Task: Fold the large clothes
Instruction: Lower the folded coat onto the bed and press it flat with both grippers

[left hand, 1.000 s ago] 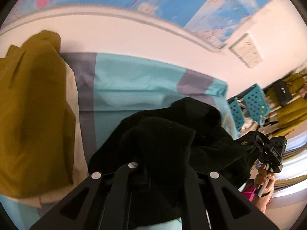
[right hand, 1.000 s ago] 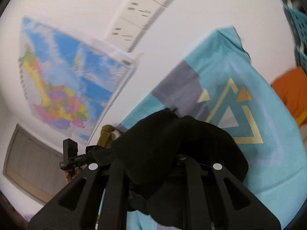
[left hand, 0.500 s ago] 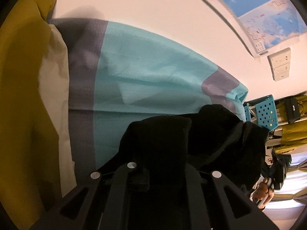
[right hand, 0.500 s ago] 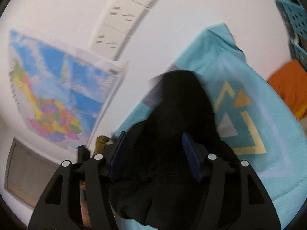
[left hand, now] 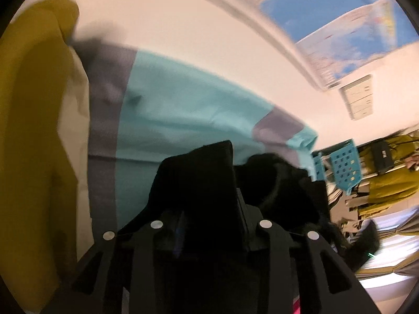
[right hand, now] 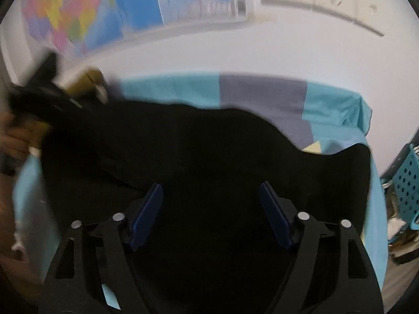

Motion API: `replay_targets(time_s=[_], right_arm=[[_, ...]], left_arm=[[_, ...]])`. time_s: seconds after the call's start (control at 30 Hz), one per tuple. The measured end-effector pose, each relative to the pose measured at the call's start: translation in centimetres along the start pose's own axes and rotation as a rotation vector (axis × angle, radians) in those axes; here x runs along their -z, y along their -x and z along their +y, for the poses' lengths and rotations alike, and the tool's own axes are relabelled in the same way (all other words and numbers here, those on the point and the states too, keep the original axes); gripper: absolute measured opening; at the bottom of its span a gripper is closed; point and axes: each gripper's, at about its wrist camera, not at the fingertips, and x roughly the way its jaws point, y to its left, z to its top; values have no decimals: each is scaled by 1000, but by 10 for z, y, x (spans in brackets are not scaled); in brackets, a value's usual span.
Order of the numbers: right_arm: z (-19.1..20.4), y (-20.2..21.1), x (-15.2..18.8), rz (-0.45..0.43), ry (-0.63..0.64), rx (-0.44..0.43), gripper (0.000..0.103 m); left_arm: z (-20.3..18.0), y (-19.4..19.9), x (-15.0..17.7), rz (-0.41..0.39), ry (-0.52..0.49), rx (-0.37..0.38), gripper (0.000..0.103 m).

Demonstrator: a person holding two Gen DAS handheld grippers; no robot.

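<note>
Releasing phase: both grippers are letting go of the black garment (right hand: 199, 151), which lies on the turquoise bedspread (left hand: 183, 104).
Right gripper (right hand: 210, 214): fingers well apart, blue pads (right hand: 146, 214) bare, nothing pressed between them; the jaws have just been opening, and only flat black cloth lies beneath the gap.
Left gripper (left hand: 209, 209): jaws have just been opening; a raised fold of the black garment stands between them, but dark cloth against dark fingers hides the pads, so whether they press on it I cannot tell.
Garment position: spread across the near part of the bedspread, its far edge short of the grey stripe (right hand: 262, 91); one lobe reaches toward the bedspread's corner beside the blue perforated basket (right hand: 408, 183).
Surroundings: mustard cloth (left hand: 31, 144) lies at the far side of the bedspread from the basket; a wall map (right hand: 104, 5) hangs above the bedspread.
Progress: judged early to middle; the garment looks laid out or doubled once, with an uneven edge, and smoothing plus further folds appear to remain.
Change from a second ago: the right gripper was clamped on a bunched mound of black cloth; that mound is now lowered and flattened. The left view showed a heaped garment with jaws together; the heap is now lower and wider.
</note>
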Motion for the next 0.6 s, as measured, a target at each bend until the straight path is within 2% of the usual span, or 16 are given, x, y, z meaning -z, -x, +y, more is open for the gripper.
replay_targets(time_s=[0.03, 0.07, 0.1, 0.13, 0.23, 0.3, 0.37, 0.47, 0.5, 0.57, 0.6], right_arm=[[-3, -7, 2, 16, -3, 2, 52], [-6, -17, 2, 36, -19, 17, 44], [-9, -22, 3, 43, -20, 30, 30], [-11, -24, 3, 43, -16, 32, 21], [-14, -20, 2, 15, -25, 24, 10], [-14, -6, -4, -39, -30, 23, 7], [-16, 8, -14, -110, -47, 32, 6], [-15, 5, -23, -110, -58, 23, 6], [-14, -5, -23, -84, -48, 40, 6], [-17, -21, -22, -42, -53, 58, 6], [-20, -29, -20, -18, -67, 43, 7]], left_arm=[[-2, 6, 2, -31, -5, -12, 34], [-5, 16, 6, -89, -18, -55, 42], [-7, 22, 8, -123, -30, -84, 47], [-10, 32, 12, -165, -52, -105, 48], [-20, 46, 22, -200, -132, -93, 48], [-33, 46, 33, -206, -230, -110, 49], [-50, 37, 52, -200, -358, -158, 49], [-66, 9, 80, -100, -517, -130, 53], [-66, 2, 85, -98, -527, -158, 53], [-60, -27, 93, -71, -563, -293, 51], [-51, -39, 93, -52, -542, -315, 51]])
